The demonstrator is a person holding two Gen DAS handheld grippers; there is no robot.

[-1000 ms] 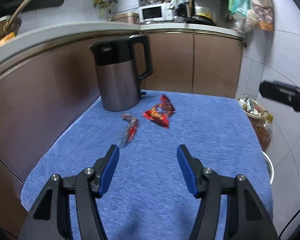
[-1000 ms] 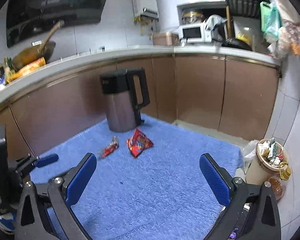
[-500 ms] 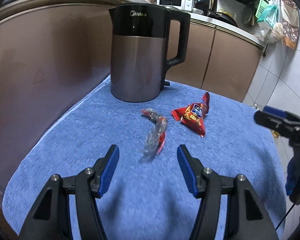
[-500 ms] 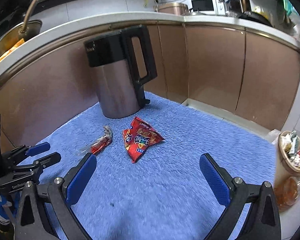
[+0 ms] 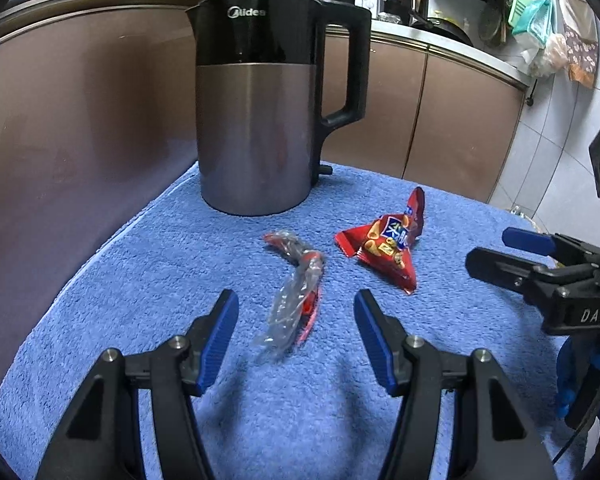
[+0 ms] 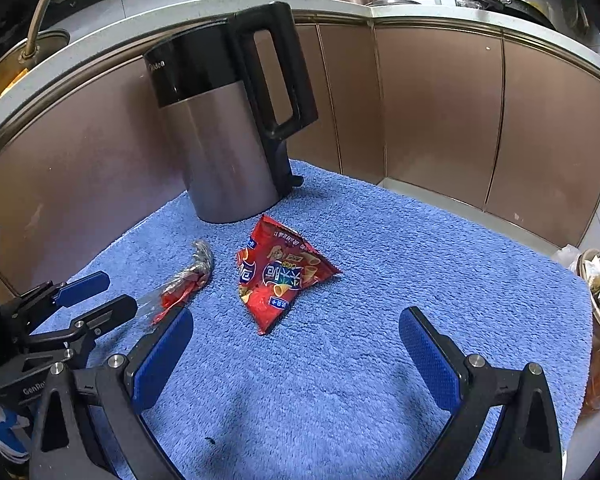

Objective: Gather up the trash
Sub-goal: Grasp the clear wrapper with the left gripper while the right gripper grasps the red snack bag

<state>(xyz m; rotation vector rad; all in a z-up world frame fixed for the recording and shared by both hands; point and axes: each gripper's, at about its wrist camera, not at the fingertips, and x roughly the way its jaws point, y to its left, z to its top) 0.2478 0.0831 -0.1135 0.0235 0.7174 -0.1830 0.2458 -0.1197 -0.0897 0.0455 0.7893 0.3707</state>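
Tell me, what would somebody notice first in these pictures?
Probably the tall kettle standing at the back of the blue towel. In front of it lie a red snack bag and a crinkly clear wrapper, with the left gripper open toward the wrapper.

Kettle [image 5: 260, 120] close behind wrappers [image 5: 296, 300]

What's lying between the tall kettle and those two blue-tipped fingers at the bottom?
In the left wrist view, only a crinkled clear-and-red wrapper lies on the blue towel between the kettle and the open left gripper.
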